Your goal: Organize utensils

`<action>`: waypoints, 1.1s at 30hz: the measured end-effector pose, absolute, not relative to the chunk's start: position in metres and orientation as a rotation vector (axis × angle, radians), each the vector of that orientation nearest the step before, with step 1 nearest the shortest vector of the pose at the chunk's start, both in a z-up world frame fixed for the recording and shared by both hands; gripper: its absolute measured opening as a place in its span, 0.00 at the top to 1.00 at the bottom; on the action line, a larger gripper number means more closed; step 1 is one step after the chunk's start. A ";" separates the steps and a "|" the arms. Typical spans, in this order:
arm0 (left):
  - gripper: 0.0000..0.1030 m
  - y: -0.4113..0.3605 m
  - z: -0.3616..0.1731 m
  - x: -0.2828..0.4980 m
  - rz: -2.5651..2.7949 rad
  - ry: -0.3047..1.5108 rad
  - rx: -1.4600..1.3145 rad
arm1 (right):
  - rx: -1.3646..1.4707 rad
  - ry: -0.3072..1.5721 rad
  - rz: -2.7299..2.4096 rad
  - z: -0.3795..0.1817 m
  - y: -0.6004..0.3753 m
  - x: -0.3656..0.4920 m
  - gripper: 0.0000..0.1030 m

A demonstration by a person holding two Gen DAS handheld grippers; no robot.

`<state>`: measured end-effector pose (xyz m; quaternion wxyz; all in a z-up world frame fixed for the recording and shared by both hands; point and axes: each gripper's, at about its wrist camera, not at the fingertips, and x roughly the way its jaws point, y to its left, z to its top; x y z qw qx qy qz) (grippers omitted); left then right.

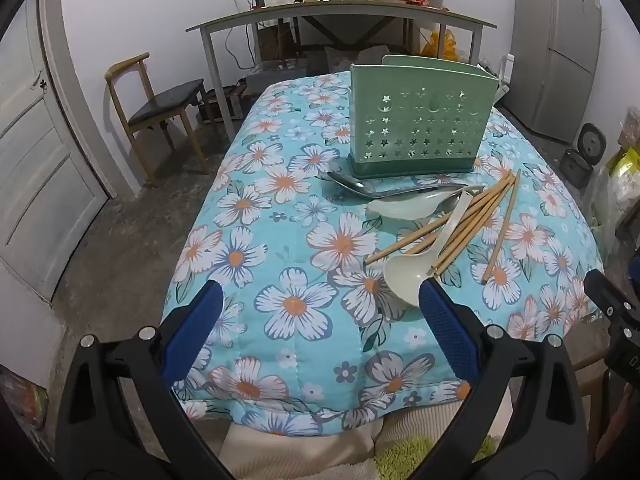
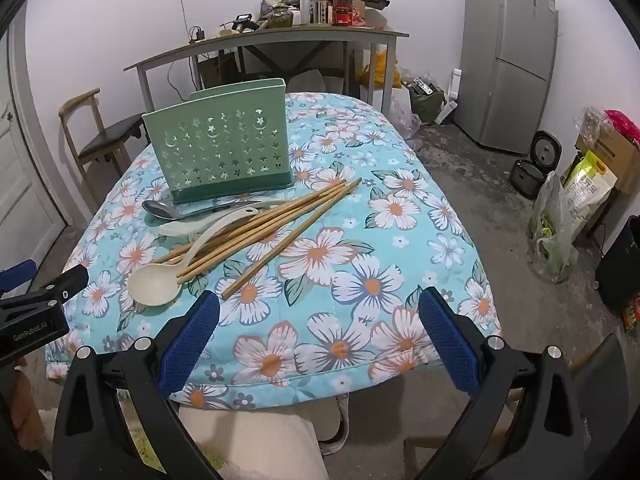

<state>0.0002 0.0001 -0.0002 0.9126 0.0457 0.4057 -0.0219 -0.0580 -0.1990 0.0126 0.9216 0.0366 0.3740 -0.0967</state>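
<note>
A green perforated utensil holder (image 1: pixel 420 128) (image 2: pixel 224 148) stands upright on the floral tablecloth (image 1: pixel 296 248) (image 2: pixel 360 264). In front of it lies a pile: a metal spoon (image 1: pixel 352 186) (image 2: pixel 160 210), two cream spoons (image 1: pixel 408 276) (image 2: pixel 154 284), and several wooden chopsticks (image 1: pixel 472 216) (image 2: pixel 276 220). My left gripper (image 1: pixel 320 300) is open and empty above the table's near edge, its right finger close to the near cream spoon's bowl. My right gripper (image 2: pixel 318 310) is open and empty, just right of the pile.
A wooden chair (image 1: pixel 160 108) stands left of the table. A cluttered desk (image 1: pixel 340 12) is behind. A fridge (image 2: pixel 508 52), rice cooker (image 2: pixel 536 164) and bags (image 2: pixel 560 228) are on the right. A door (image 1: pixel 36 160) is at far left.
</note>
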 end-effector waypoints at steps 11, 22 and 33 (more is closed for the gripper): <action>0.08 0.004 -0.003 -0.002 -0.027 0.824 0.096 | 0.069 0.755 -0.198 0.019 -0.199 -0.059 0.06; 0.08 0.008 0.001 0.000 -0.024 0.820 0.106 | 0.057 0.724 -0.216 0.028 -0.219 -0.059 0.06; 0.08 0.010 0.001 0.001 -0.023 0.820 0.101 | 0.058 0.726 -0.203 0.028 -0.220 -0.059 0.06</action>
